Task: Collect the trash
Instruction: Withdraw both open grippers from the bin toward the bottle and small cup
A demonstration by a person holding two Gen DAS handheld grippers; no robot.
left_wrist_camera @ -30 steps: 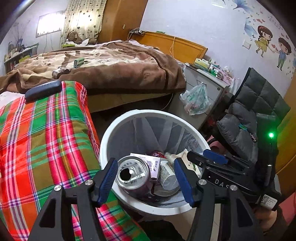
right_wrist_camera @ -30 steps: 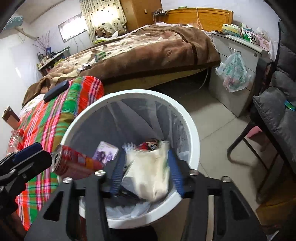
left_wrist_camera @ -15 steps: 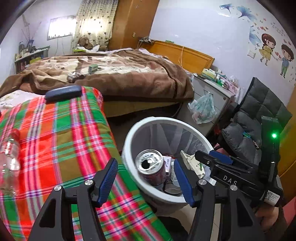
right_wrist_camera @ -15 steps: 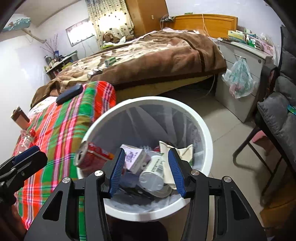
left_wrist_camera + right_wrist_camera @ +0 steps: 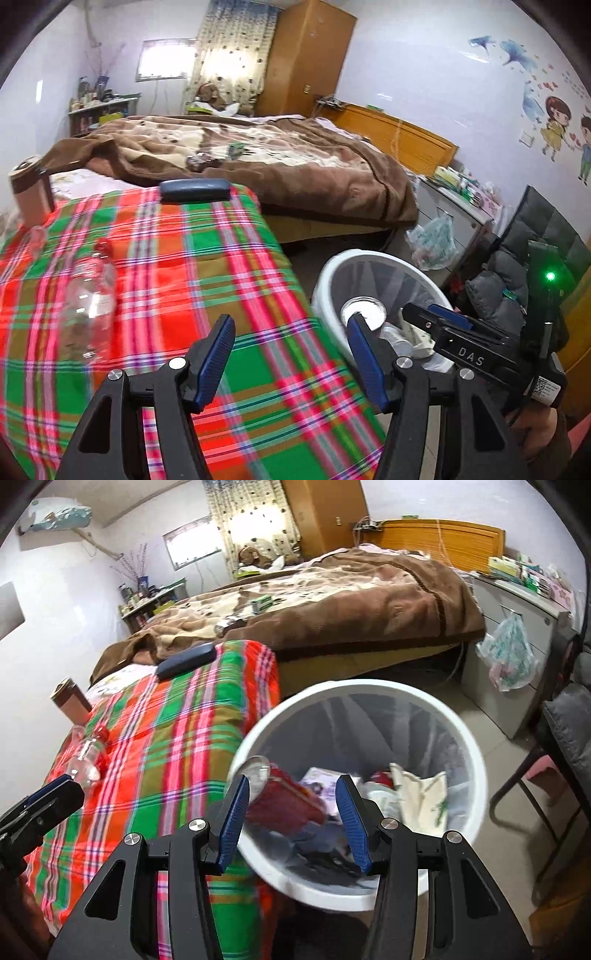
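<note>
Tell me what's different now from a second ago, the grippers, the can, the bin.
The left gripper has swung off the white bin to above the plaid cloth, toward the clear bottle. The right gripper has let the cream bag drop in and backed away. The red can lies in the bin. Both jaws stay open and empty; the bin has not moved.

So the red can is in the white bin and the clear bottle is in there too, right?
Not quite. The red can is in the white bin, but the clear bottle isn't. It lies on the checked cloth beside the bin, as the right wrist view shows. The left wrist view shows it there too.
</note>
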